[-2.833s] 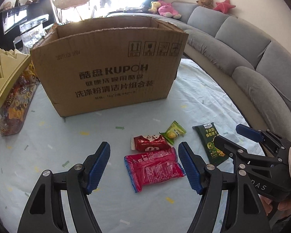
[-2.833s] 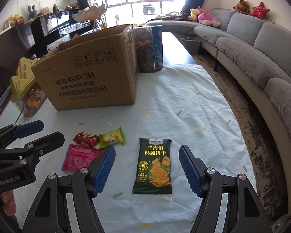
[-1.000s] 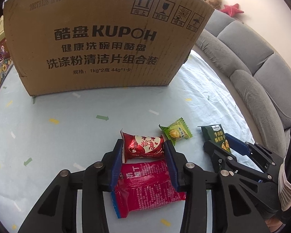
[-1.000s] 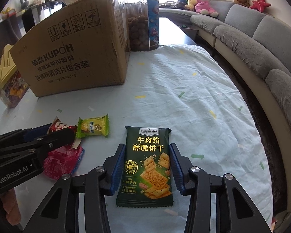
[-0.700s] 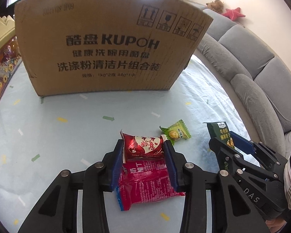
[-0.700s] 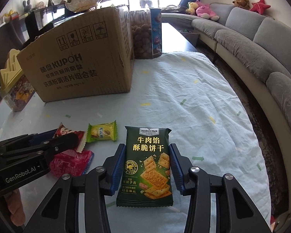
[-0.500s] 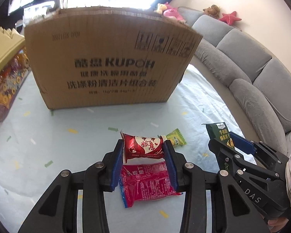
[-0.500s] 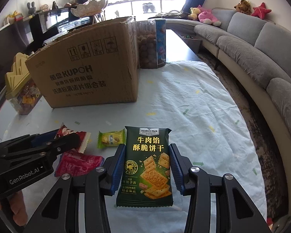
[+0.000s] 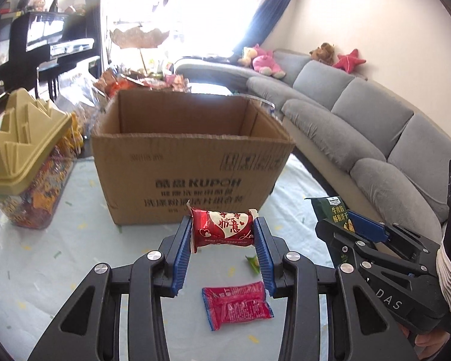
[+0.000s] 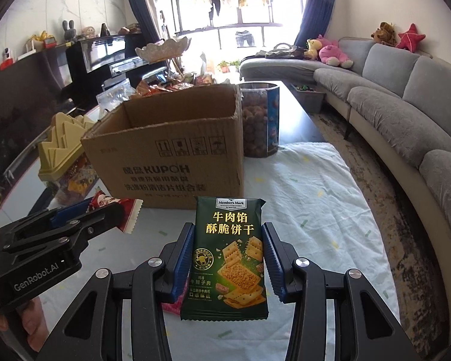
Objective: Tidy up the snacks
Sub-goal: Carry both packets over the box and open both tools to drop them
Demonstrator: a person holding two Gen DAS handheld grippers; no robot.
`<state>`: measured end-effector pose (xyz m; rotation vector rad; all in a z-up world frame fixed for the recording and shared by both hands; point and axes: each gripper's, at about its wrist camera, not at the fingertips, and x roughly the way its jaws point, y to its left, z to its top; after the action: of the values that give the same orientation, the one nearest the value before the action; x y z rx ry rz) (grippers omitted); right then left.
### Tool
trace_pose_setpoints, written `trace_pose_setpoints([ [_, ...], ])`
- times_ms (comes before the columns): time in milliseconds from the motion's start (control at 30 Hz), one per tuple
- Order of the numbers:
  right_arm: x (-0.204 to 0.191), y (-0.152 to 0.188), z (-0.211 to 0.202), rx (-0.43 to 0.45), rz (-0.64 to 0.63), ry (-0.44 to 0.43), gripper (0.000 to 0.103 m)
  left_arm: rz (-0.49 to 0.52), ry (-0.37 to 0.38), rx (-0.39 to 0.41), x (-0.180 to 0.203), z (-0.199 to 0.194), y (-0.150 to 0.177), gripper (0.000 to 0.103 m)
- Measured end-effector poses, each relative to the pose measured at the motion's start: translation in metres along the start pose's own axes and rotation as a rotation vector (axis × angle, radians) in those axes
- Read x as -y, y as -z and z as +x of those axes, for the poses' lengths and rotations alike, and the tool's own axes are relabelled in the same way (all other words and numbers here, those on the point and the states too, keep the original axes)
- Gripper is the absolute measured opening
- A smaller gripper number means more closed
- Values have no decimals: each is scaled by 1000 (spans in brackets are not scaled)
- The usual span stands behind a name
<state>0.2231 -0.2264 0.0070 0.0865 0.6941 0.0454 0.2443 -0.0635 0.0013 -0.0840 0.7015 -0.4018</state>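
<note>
Lifted red packet (image 9: 222, 230), green candy (image 9: 253, 262) half-hidden

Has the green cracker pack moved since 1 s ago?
Yes. The green cracker pack, clamped in the right gripper, has gone up off the tablecloth; the cardboard box now sits lower, its open top showing.

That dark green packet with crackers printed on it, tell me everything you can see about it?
The green cracker packet is a flat, glossy pouch with crimped ends, "Member's Mark" and yellow Chinese lettering at the top, and pictured crackers below. It stands upright, lifted clear of the tablecloth, pinched at both long edges by the blue pads of the right tool. In the left view its top shows above that tool.
</note>
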Motion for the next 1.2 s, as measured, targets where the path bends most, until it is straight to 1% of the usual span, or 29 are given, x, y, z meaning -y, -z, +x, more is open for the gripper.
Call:
trace_pose_setpoints([
  [233, -15, -26, -12, 67, -17, -28, 45, 9, -29, 87, -9, -24, -21, 40],
  [467, -28, -53, -20, 128, -42, -54, 45, 12, -55, 148, -19, -37, -46, 40],
  [633, -37, -74, -22, 163, -71, -52, 46, 18, -80, 186, -26, -43, -64, 40],
  [967, -49, -108, -11, 189, -109, -65, 46, 22, -101, 206, -40, -37, -95, 40],
  [1200, -52, -123, 9, 175, -124, -76, 46, 28, -119, 195, -49, -20, -109, 40],
])
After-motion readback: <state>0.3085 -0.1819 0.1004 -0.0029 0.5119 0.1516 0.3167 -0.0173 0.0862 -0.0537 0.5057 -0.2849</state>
